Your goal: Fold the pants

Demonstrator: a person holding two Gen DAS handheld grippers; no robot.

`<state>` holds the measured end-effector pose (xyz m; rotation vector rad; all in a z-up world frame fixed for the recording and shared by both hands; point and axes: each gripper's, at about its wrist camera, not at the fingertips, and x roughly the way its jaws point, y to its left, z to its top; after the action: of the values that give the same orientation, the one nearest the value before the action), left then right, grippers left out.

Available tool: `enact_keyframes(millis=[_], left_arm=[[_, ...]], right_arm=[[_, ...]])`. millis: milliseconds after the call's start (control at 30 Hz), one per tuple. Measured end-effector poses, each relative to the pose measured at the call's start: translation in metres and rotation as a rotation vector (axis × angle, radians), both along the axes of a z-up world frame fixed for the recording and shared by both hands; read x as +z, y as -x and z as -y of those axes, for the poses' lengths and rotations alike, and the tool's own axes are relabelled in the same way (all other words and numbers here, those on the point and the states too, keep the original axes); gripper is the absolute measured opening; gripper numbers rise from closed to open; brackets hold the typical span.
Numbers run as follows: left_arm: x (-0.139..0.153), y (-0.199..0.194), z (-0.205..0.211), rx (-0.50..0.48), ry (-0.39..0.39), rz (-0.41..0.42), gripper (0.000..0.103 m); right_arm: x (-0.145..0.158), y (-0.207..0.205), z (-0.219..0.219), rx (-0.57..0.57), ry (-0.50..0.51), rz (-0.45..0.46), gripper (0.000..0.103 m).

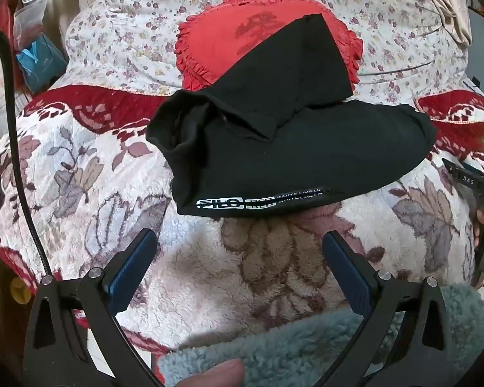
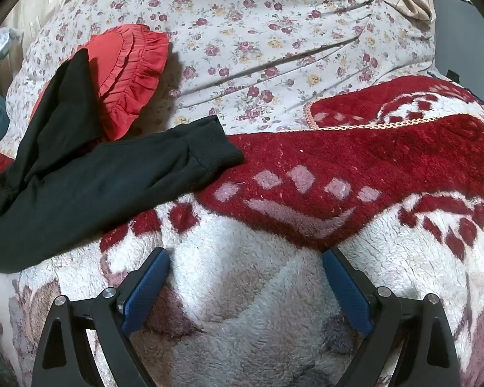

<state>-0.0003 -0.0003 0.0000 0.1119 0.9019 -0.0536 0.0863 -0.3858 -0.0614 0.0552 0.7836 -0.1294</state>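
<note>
Left gripper spread wide, empty, hovering short of the black pants lying rumpled on the fleece blanket, one leg draped over the red cushion, probably unsorted. Right gripper likewise wide, empty, near the cuff.

The left gripper had black arms with long holes in them and round silver screws on top. Its two fingers had flat blue pads with a bumpy face. A thin black cable ran up beside it. A fluffy grey-blue sleeve showed under it. The right gripper looked the same: black arms, silver screws and blue pads on its fingers.
</note>
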Motion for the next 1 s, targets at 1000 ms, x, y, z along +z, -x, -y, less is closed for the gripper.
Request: enact_keyframes(millis=[1000], left_arm=[[-0.0004,0.0008,0.0012,0.0,-0.001,0.0,0.102]], right_arm=[[0.0,0.0003,-0.0002,0.0,0.001,0.0,0.094]])
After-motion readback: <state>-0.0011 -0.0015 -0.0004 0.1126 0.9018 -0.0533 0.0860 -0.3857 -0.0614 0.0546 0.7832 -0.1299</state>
